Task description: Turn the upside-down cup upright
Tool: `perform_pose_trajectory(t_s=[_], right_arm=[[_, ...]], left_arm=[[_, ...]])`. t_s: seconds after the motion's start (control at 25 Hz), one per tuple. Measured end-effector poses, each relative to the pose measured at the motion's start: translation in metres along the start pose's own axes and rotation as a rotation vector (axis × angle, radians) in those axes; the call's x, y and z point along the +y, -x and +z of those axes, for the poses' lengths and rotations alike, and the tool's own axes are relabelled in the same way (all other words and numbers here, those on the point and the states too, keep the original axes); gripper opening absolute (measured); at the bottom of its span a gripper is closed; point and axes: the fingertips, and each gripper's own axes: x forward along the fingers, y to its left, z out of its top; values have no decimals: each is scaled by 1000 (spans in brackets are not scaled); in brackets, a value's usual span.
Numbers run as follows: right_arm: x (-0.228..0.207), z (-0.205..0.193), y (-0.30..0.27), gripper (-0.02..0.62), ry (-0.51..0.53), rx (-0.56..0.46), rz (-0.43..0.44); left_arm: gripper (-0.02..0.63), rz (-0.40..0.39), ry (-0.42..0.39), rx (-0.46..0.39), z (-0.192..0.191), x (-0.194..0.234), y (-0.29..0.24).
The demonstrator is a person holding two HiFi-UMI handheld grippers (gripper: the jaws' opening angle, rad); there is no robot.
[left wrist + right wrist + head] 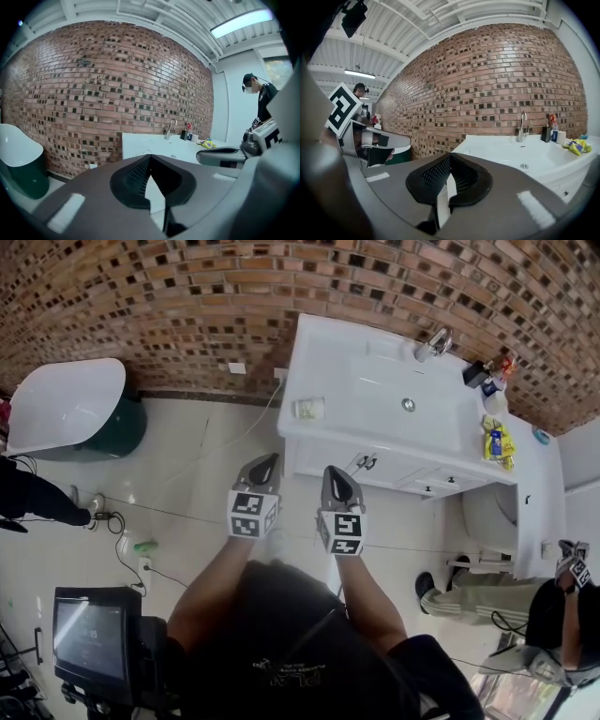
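Cup [309,409]: small, pale, see-through, on the front-left corner of the white bench [356,362], just beside the edge and left of the basin. Too small in the head view to tell which way the mouth points or how the long axis runs. Nothing is touching it.

Basin drain [408,404] is mid-bench, w/ the faucet [436,341] at the back by the brick wall [187,296]. A dark bottle [476,373] and a yellow packet [497,439] are at the bench's right end, well apart from the cup.

Left hand-held gripper [265,465]: jaw tips together, nothing betw. them. It's held over the floor in front of the bench, short of the edge, pointing toward the cup corner. Own view [149,157] shows the same, tips meeting and bench front beyond.

Right hand-held gripper [336,474]: jaws closed, empty, just beside the left one and level w/ it, also aimed at the bench front. Own view [449,157] shows the pads together, w/ basin and faucet to the right.

Further out: white tub [66,404] at far left, monitor [89,634] bottom left, another person [562,610] at the right edge.
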Motion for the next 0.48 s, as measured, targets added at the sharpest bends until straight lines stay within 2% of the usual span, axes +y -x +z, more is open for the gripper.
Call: perform_pose_trajectory(t_s=[0.16,0.36,0.48], right_arm=[[-7,0,-20,14,0,19,-8],[-12,-3,-46,14,2,57,-17],[-15,-3,-62,14,4,76,-28]], left_arm=[[-3,-5,-15,-6,7,11,-19],[-3,-25,-75,-18,20,22,-42],[-3,-25,-59,-30,31,38,-53]])
